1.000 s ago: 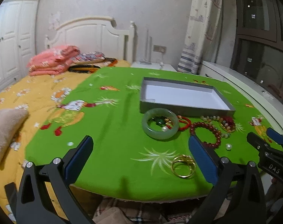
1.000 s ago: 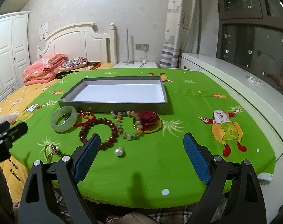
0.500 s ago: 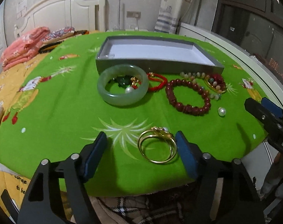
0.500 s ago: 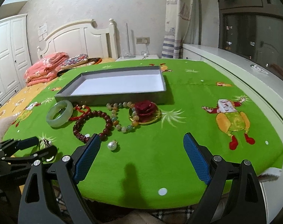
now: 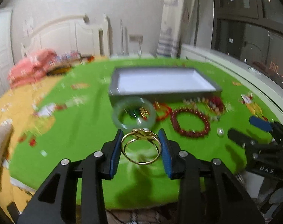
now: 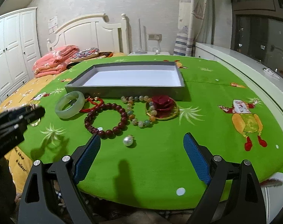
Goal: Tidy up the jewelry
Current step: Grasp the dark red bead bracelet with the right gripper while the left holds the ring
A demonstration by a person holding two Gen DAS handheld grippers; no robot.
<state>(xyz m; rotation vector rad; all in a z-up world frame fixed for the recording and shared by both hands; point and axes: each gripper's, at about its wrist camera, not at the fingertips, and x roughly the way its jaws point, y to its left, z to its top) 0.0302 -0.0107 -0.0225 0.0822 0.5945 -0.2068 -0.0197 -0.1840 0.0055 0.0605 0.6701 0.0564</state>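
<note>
Now the left gripper (image 5: pixel 141 145) is clamped on the gold bangle (image 5: pixel 141 147), its blue pads pressing both sides and holding it clear of the green cloth (image 5: pixel 81 141) near the front edge. Meanwhile the right gripper (image 6: pixel 141 155) hangs wide apart and empty over the front edge, just short of the loose pearl (image 6: pixel 127 141), while the grey tray (image 6: pixel 122 91) sits mid-cloth, behind the jade bangle (image 6: pixel 70 107) and dark red bead bracelet (image 6: pixel 106 120).

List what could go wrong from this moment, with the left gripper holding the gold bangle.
1. The gold bangle is pinched only at its two outer sides by the left gripper; it could twist or slip out on the way to the grey tray.
2. The jade bangle lies right in front of the left gripper; a low carry might knock it.
3. The loose pearl lies near the open right gripper and may roll if nudged.
</note>
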